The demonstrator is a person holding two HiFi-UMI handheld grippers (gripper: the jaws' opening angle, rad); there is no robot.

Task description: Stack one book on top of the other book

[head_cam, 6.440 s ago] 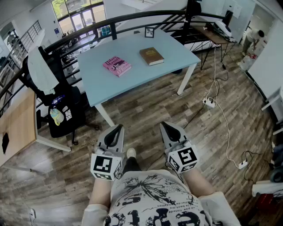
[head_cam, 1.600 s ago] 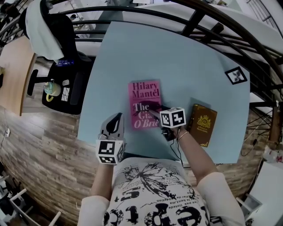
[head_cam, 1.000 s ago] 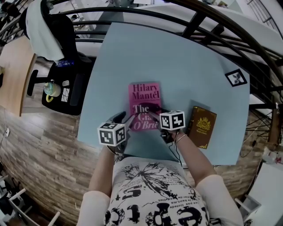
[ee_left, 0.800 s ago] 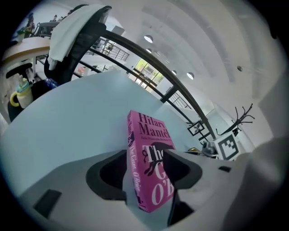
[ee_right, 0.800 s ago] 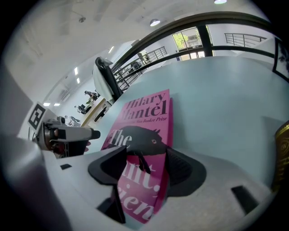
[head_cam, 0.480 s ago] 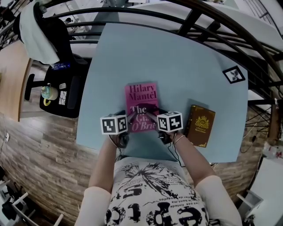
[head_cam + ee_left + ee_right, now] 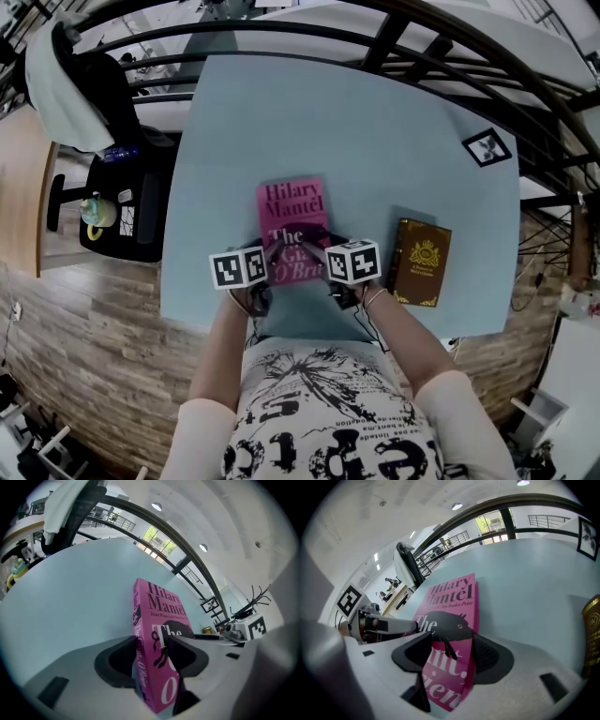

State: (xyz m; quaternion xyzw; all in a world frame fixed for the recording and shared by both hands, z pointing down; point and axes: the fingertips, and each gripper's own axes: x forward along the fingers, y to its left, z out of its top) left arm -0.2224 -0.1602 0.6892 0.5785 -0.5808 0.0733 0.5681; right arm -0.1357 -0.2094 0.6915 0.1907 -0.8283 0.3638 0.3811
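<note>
A pink paperback (image 7: 292, 217) lies flat on the light blue table (image 7: 375, 131); a brown hardback (image 7: 420, 262) with a gold crest lies to its right, apart from it. My left gripper (image 7: 272, 257) is at the pink book's near left corner. In the left gripper view its jaws (image 7: 152, 652) have just been closing, one on the spine edge and one on the cover (image 7: 161, 616). My right gripper (image 7: 324, 255) holds the near right corner, its jaws (image 7: 451, 651) closed across the cover (image 7: 452, 597). The brown book (image 7: 593, 630) shows at that view's right edge.
A black-and-white marker card (image 7: 487, 147) sits at the table's far right corner. A black curved railing (image 7: 441, 47) runs behind the table. An office chair (image 7: 98, 103) with a white cloth stands to the left, over wooden floor (image 7: 84, 356).
My left gripper came from the table's near edge up to the pink book's near left corner and took the book between its jaws. The right gripper stayed on the book.
</note>
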